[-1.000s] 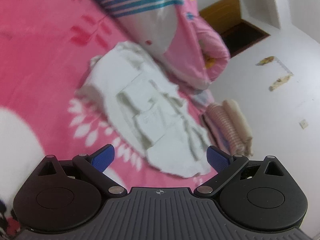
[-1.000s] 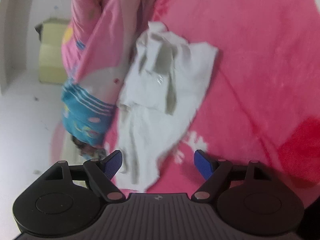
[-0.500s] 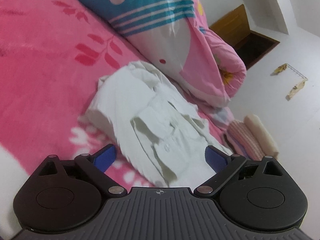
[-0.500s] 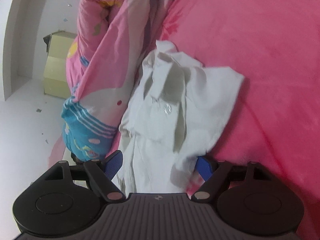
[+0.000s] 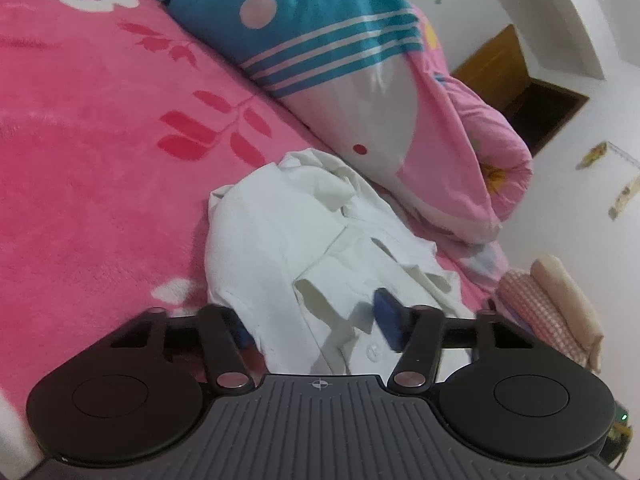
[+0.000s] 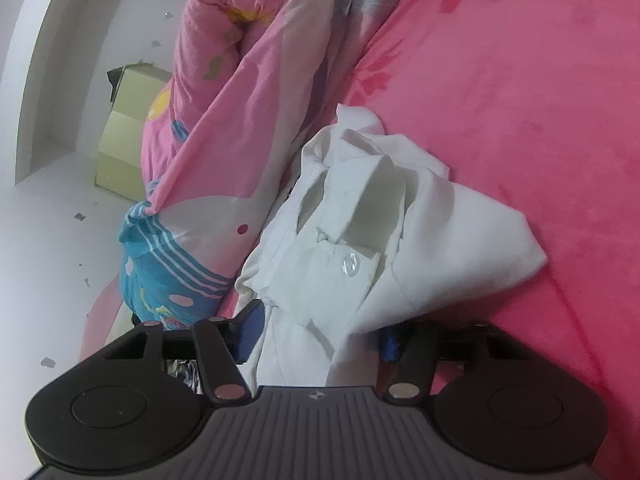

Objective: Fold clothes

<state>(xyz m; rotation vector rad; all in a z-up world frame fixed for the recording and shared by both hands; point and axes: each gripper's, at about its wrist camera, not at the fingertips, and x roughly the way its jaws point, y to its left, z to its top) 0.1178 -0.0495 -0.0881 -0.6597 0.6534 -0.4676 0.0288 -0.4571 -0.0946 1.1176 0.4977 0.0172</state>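
The white shirt (image 5: pixel 280 248) lies crumpled on the pink bed (image 5: pixel 92 168), long axis running away toward the quilt, its near hem between both half-open, closing jaws of left gripper (image 5: pixel 316 330) and right gripper (image 6: pixel 320 332), equally near.

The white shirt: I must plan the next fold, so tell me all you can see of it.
The white shirt is thin woven cloth with a collar and a clear button. It lies crumpled and partly folded on the pink blanket, its far side against the rolled quilt. The left gripper and right gripper each have its near edge between closing jaws.
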